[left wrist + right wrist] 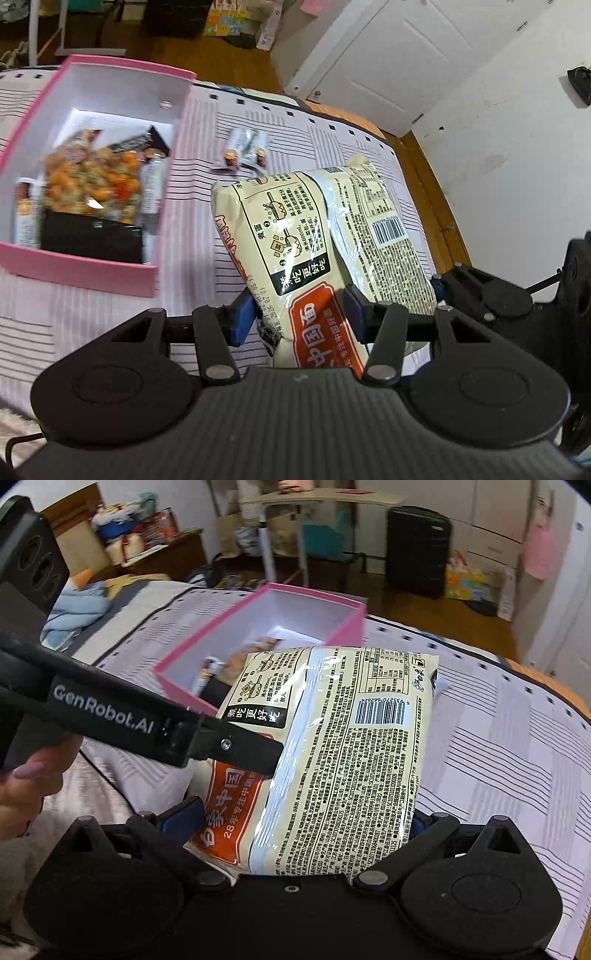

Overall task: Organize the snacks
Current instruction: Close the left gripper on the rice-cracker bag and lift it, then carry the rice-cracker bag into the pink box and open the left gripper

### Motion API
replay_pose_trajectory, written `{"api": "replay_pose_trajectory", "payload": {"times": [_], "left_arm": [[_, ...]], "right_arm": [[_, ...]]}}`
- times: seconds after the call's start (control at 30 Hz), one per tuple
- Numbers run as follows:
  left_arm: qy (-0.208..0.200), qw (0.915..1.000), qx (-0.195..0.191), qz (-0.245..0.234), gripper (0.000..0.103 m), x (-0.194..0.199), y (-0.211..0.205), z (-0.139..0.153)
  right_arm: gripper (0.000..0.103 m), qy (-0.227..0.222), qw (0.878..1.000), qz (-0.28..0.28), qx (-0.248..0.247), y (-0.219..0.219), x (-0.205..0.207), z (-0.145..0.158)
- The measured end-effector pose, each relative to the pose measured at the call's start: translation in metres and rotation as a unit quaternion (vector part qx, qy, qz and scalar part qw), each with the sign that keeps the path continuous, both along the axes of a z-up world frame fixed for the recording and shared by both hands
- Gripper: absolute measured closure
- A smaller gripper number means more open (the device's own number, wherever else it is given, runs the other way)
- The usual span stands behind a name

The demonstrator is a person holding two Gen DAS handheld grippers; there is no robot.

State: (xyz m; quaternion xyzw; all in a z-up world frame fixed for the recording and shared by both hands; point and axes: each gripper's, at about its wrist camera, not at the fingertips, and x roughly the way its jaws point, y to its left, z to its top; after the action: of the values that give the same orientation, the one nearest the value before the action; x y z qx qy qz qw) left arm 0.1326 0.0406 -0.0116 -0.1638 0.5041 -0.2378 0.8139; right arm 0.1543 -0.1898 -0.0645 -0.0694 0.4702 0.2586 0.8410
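Both grippers, left (pixel 301 314) and right (pixel 306 823), clamp the cream noodle packet (pixel 295 236) above the bedspread (pixel 92 321).

Both hand-held grippers, left (pixel 299 314) and right (pixel 310 823), are clamped.

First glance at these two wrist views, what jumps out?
The cream noodle packet fills the middle of both views, pinched at its near end by the left gripper, while the right gripper straddles the same end. Behind it on the striped bedspread sits the open pink box, already holding snacks. Two small snack sachets lie loose on the bedspread beyond the packet.
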Motion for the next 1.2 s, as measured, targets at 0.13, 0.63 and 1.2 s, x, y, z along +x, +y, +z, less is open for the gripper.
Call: {"api": "replay_pose_trajectory", "payload": {"times": [0.13, 0.63, 1.2], "left_arm": [[-0.014, 0.9997, 0.011, 0.014, 0.054, -0.009, 0.024, 0.011], [-0.067, 0.9910, 0.048, 0.105, 0.054, 0.082, 0.112, 0.009], [0.002, 0.9828, 0.114, 0.146, 0.051, 0.163, 0.124, -0.067]], "right_arm": [[0.000, 0.000, 1.000, 0.009, 0.008, 0.027, 0.007, 0.011], [0.002, -0.048, 0.996, 0.069, 0.031, 0.138, 0.115, -0.008], [0.002, -0.071, 0.989, 0.103, -0.077, 0.177, 0.162, -0.037]]}}
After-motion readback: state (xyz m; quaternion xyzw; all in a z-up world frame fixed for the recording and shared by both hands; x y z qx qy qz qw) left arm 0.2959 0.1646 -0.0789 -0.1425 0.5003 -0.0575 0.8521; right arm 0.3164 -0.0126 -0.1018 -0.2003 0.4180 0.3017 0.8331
